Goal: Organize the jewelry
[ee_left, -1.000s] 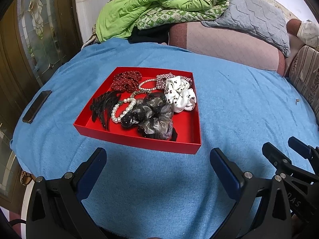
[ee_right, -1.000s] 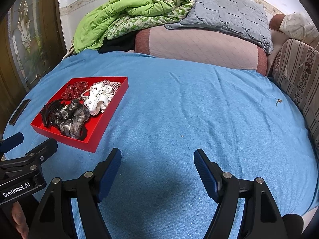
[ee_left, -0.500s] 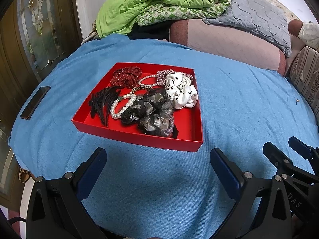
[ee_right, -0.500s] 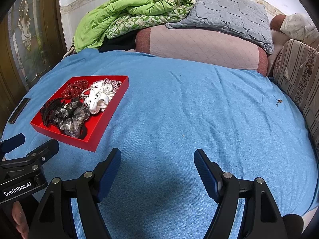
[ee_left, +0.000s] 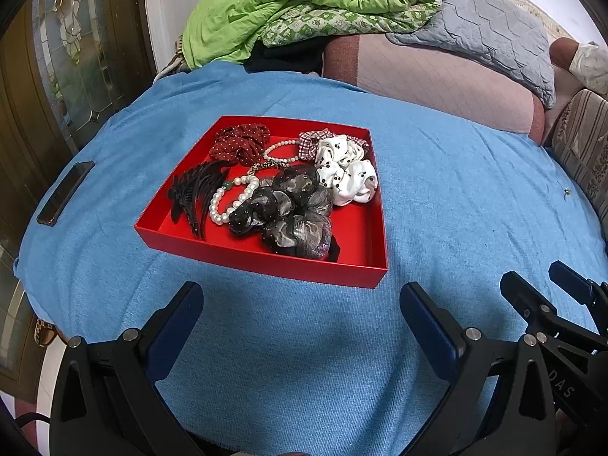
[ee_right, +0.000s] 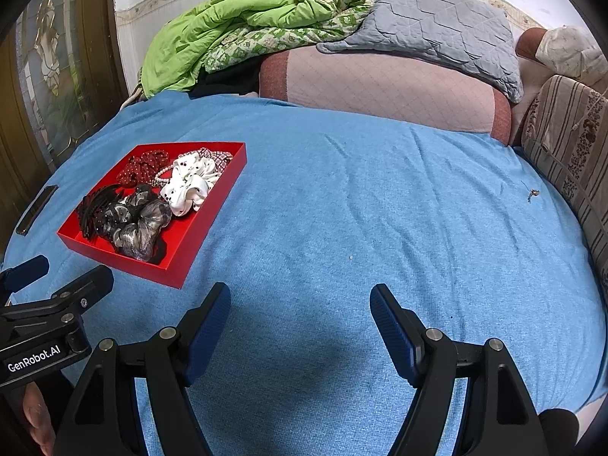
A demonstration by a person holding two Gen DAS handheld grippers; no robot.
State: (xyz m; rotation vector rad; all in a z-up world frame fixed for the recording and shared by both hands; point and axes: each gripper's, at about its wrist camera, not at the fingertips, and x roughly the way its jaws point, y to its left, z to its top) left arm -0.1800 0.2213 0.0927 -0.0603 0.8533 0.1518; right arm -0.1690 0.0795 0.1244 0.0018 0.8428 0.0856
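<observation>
A: How do the grippers stand?
B: The left gripper (ee_left: 300, 304) and right gripper (ee_right: 300, 304) are both spread wide, holding nothing, above the blue cover (ee_right: 380, 209).
A: And the jewelry?
B: In the red tray (ee_left: 266, 260), at twelve o'clock from the left gripper, its near edge just ahead. From the right gripper it's at ten o'clock, bare cover stretching toward two.

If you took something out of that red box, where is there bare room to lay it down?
The blue cover is bare from the red box across to the striped cushion, save a tiny trinket. Left of the box lies a phone. The box itself is crowded.
</observation>
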